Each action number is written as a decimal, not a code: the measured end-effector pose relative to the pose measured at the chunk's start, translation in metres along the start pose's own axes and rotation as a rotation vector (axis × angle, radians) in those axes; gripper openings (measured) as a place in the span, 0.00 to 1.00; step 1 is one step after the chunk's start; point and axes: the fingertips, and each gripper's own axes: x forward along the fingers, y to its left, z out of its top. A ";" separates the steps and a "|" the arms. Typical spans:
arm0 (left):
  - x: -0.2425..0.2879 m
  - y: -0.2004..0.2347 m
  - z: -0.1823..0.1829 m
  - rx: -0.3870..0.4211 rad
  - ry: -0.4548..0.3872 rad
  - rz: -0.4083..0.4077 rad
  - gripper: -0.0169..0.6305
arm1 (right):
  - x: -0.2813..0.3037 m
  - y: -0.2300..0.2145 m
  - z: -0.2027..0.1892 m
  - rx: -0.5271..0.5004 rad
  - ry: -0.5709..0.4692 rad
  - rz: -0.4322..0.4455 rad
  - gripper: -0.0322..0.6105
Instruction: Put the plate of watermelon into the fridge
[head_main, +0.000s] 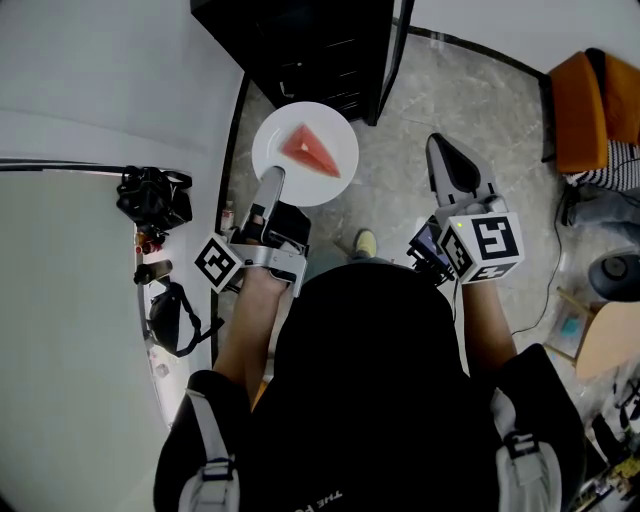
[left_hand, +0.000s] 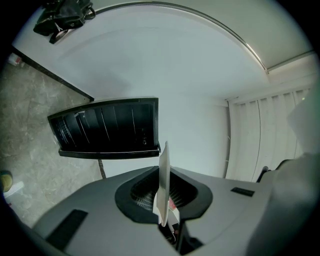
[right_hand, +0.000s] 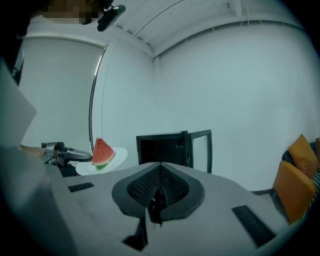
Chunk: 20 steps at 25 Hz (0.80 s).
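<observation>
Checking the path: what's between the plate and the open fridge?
Nothing: in the right gripper view, only bare wall shows between the plate and the fridge.

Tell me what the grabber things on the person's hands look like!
The left gripper and right gripper have wide grey bodies with dark, ridged pads that narrow to thin jaws. The left cube and right cube are white with black square markers. The person wears a black top with grey shoulder straps.
</observation>
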 end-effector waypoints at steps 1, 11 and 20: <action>0.000 0.000 0.000 0.001 -0.002 0.000 0.09 | 0.000 0.000 0.001 0.000 -0.001 0.002 0.07; 0.000 0.000 -0.001 0.007 -0.006 0.001 0.09 | 0.002 -0.001 0.001 0.006 -0.006 0.022 0.07; 0.000 -0.001 -0.001 0.006 -0.014 0.002 0.09 | 0.001 -0.002 0.003 0.018 -0.021 0.039 0.07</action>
